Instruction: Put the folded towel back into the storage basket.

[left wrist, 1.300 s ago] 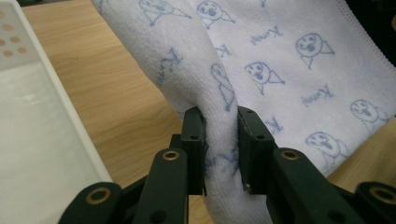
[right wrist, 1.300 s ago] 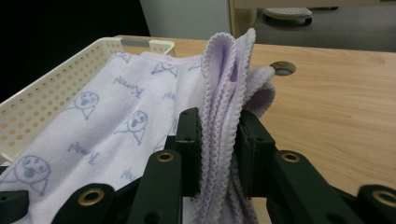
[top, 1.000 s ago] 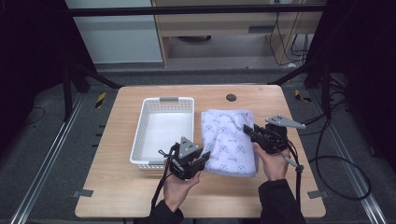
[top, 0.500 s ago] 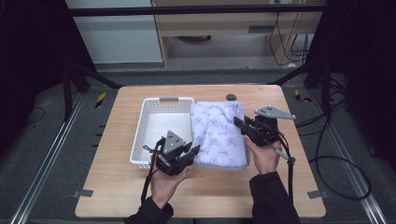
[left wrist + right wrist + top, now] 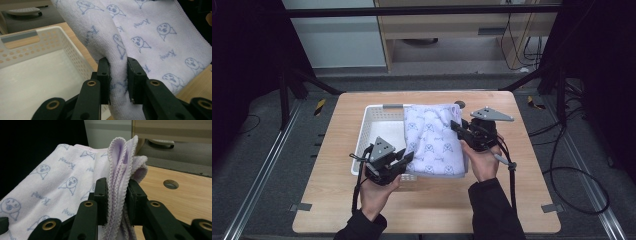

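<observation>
Towel (image 5: 432, 142): white folded cloth printed with pale blue cartoon faces, scalloped hem, held up between both grippers, partly over the right side of the basket and partly over the table. Left gripper (image 5: 118, 75): jaws pinched on the towel's near fold, cloth bunched between the pads. Right gripper (image 5: 117, 195): jaws clamped on the layered hem at the far right edge. Basket (image 5: 377, 125): white, perforated walls, resting on the table. Table (image 5: 522, 165): light wood, with a round hole (image 5: 170, 184) near the far edge.
</observation>
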Motion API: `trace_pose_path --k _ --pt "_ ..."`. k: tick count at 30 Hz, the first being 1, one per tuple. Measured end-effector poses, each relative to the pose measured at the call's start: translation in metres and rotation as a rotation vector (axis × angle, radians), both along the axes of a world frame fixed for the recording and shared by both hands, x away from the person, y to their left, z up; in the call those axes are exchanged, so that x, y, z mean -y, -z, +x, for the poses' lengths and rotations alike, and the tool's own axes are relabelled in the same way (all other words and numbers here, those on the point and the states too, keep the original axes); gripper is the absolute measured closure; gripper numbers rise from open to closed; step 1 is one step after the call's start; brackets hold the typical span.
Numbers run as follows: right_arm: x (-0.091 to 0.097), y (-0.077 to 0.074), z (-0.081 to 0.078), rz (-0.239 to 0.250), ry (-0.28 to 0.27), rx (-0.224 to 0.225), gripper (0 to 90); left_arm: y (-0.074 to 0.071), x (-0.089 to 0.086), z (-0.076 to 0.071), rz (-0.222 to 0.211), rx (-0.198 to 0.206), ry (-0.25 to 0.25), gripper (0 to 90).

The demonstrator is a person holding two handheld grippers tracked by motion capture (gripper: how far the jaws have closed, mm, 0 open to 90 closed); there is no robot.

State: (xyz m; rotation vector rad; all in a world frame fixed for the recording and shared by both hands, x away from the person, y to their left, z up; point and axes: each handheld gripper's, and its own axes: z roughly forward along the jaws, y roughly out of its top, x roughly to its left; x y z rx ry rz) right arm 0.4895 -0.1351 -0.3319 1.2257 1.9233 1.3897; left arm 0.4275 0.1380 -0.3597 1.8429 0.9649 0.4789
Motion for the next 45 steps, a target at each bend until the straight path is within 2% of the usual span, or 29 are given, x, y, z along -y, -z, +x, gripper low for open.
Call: trace_pose_path --k 4,15,20,25,30,45 --pt "-0.009 -0.002 0.002 -0.009 -0.005 0.005 73.1 -0.001 -0.009 0.001 0.002 0.005 -0.013 73.8" --pt "-0.049 -0.007 0.015 -0.024 -0.041 0.007 73.1 -0.002 -0.046 0.003 -0.018 0.005 -0.063 73.8" --pt "-0.066 -0.008 0.021 -0.043 -0.056 0.015 73.1 -0.001 -0.056 0.005 -0.020 0.001 -0.083 73.8" --pt "-0.077 -0.007 0.026 -0.042 -0.065 0.013 73.1 0.000 -0.070 0.007 -0.031 -0.004 -0.100 73.8" --pt "-0.091 -0.003 0.033 -0.033 -0.072 0.011 73.1 0.003 -0.083 0.011 -0.035 -0.011 -0.122 73.8" --pt "-0.121 0.011 0.048 -0.047 -0.079 0.009 73.1 0.013 -0.104 0.023 -0.017 -0.032 -0.182 73.9"
